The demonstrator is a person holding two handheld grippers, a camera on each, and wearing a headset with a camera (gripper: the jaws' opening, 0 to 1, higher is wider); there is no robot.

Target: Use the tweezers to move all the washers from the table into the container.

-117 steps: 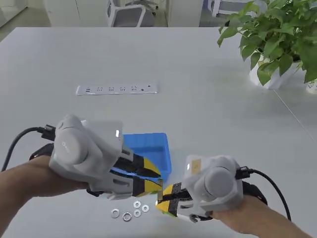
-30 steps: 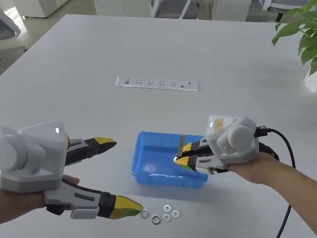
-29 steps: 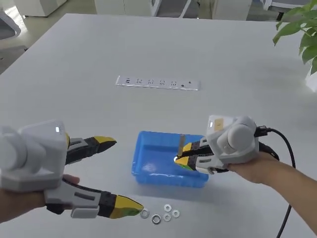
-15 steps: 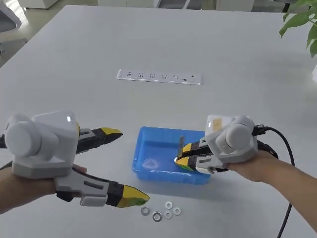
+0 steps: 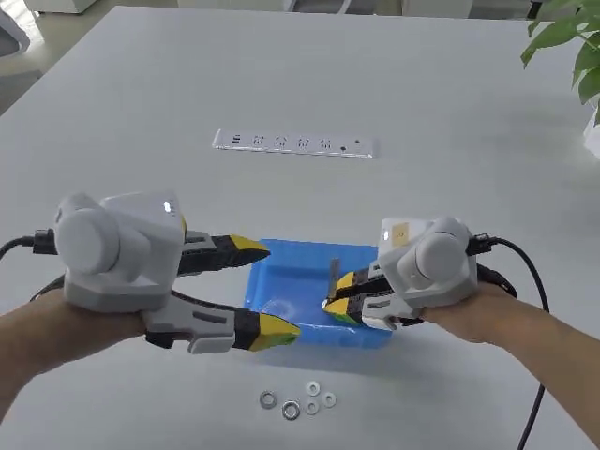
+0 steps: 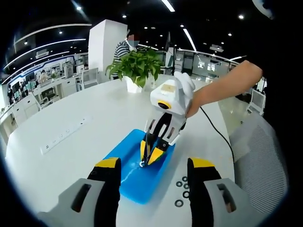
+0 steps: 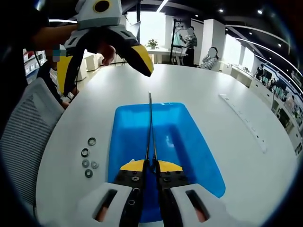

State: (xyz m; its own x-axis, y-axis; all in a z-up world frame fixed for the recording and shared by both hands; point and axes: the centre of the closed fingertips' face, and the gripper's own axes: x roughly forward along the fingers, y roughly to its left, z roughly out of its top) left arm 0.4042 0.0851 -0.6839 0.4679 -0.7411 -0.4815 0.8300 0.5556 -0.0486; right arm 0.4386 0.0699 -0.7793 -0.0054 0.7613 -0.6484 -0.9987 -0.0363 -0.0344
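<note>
Near the front edge of the white surface (image 5: 422,122), a shallow blue container (image 5: 281,291) is seen, with a hand-held gripper at each side of it. The right hand-held gripper (image 5: 330,306) is held by a hand at the container's right end, and its jaws are drawn narrow around the tweezers (image 5: 334,278), which are clamped between the yellow tips. In the right gripper view the tweezers are seen running straight out from the jaws over the blue floor of the container, with their tips close together. Whether a washer is pinched at the tips cannot be told.

The left hand-held gripper (image 5: 270,287) is held at the container's left end, its jaws spread wide with nothing between them. One yellow tip is placed by the far left corner of the container and the other by its near edge.

Five washers (image 5: 298,400) are lying in a loose cluster on the surface, just near of the container and apart from it, untouched by either tool.

Farther back, a white power strip (image 5: 293,143) is laid flat across the surface, well apart from the container. At the far right, leaves of a potted plant (image 5: 572,37) are seen.
</note>
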